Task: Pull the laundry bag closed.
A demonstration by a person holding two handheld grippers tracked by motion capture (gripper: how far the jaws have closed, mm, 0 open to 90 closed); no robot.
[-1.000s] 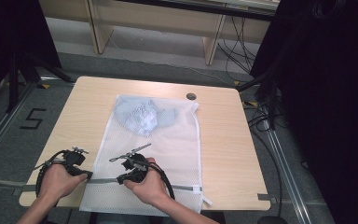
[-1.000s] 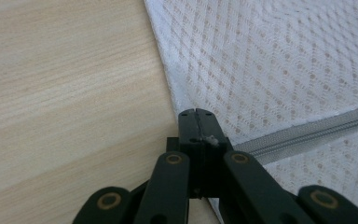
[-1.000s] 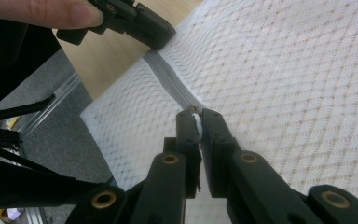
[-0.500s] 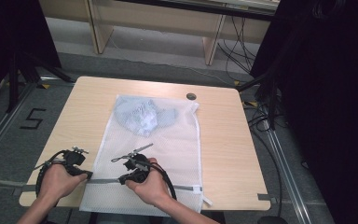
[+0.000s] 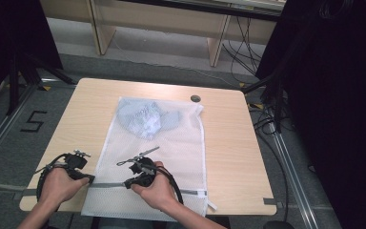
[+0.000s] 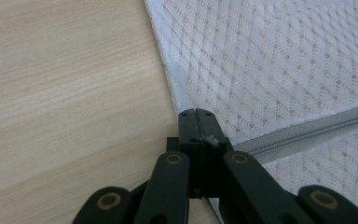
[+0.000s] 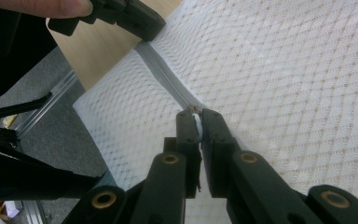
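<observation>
A white mesh laundry bag (image 5: 171, 143) lies flat down the middle of the wooden table (image 5: 228, 143). A light blue garment (image 5: 140, 117) is bunched inside its far end. A grey zipper (image 5: 107, 185) crosses the bag near the table's front edge. My left gripper (image 5: 91, 180) is shut on the bag's left edge, where the zipper (image 6: 307, 133) ends. Its closed tips (image 6: 196, 114) rest on the mesh (image 6: 284, 60). My right gripper (image 5: 126, 185) is shut on the zipper pull (image 7: 193, 110). The zipper (image 7: 168, 74) runs from there toward the left gripper (image 7: 135, 18).
A dark round cable hole (image 5: 195, 98) sits near the table's far edge. Grey tape strips (image 5: 271, 201) mark the front edge. Black stands and cables (image 5: 271, 114) crowd the floor to the right, and a floor rail (image 5: 0, 138) runs along the left.
The right hand has crept very slightly to the right along the zipper. The left hand and the bag have stayed where they were.
</observation>
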